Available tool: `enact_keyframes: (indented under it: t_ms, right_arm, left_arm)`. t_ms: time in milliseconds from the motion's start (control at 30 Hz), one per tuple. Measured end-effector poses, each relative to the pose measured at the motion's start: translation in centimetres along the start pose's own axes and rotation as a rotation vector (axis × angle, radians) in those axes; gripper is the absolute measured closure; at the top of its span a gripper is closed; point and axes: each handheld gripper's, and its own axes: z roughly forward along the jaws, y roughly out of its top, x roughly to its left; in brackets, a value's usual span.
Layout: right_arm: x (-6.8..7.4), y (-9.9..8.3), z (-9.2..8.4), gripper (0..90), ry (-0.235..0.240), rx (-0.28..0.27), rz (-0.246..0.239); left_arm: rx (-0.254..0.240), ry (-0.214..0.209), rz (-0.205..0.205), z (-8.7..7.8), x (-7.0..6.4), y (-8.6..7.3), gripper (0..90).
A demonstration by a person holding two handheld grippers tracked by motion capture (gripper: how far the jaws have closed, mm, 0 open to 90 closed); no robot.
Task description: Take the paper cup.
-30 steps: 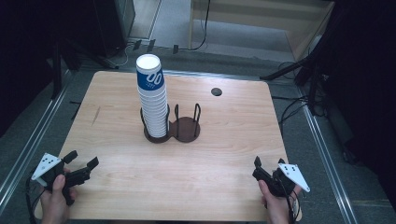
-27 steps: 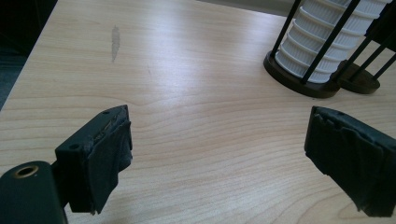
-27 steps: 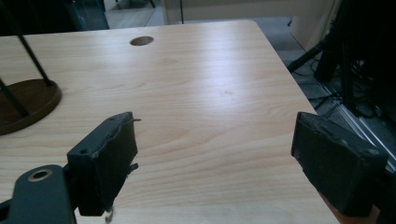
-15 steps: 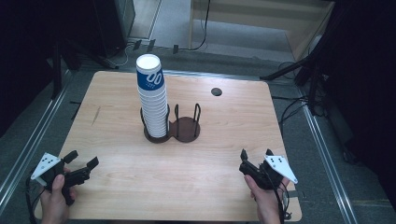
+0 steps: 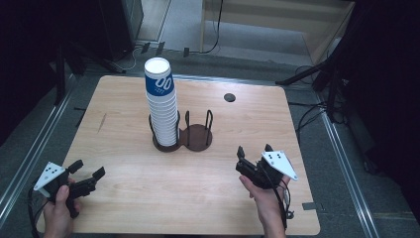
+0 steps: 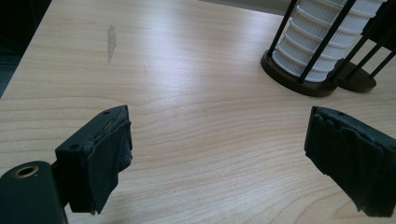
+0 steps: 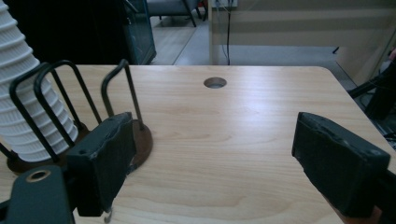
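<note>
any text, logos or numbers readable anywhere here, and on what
"00": large white characters on the blue band of the top cup in the stack of paper cups; they may be a logo rather than digits.
A line of small print under those characters: too small to read.
Nothing else carries readable text.
</note>
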Motion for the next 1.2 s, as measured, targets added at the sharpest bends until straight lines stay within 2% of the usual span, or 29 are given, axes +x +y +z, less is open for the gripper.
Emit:
enact_keyframes:
  t_ms: [167, 200, 233, 367, 600, 1000, 1200]
  right_arm:
    - [1.6, 0.7, 0.7, 14.0, 0.052, -0.012, 0.011]
    - [1.6, 0.7, 0.7, 14.0, 0.052, -0.012, 0.011]
    - [2.3, 1.1, 1.0, 14.3, 0.066, -0.019, 0.001]
    - [3.4, 1.6, 1.5, 15.2, 0.093, -0.025, 0.000]
    - [5.7, 2.7, 2.4, 17.0, 0.120, -0.038, -0.023]
    - [9.7, 4.3, 4.2, 17.1, 0.163, -0.026, -0.056]
    - [11.1, 4.9, 4.9, 17.1, 0.182, -0.022, -0.051]
  left_arm:
    - [-0.002, 0.001, 0.001, 0.0, 0.0, 0.0, 8.3]
    - [-0.002, 0.001, 0.001, 0.0, 0.0, 0.0, 8.3]
    - [-0.002, 0.000, 0.002, 0.0, 0.0, 0.0, 8.3]
    - [-0.001, -0.001, 0.003, 0.0, 0.0, 0.0, 8.4]
    - [0.002, -0.006, 0.008, 0.1, -0.1, 0.0, 8.3]
    - [0.004, 0.000, 0.008, 0.2, -0.2, 0.0, 8.3]
    - [0.010, 0.001, 0.015, 0.2, -0.2, 0.0, 8.3]
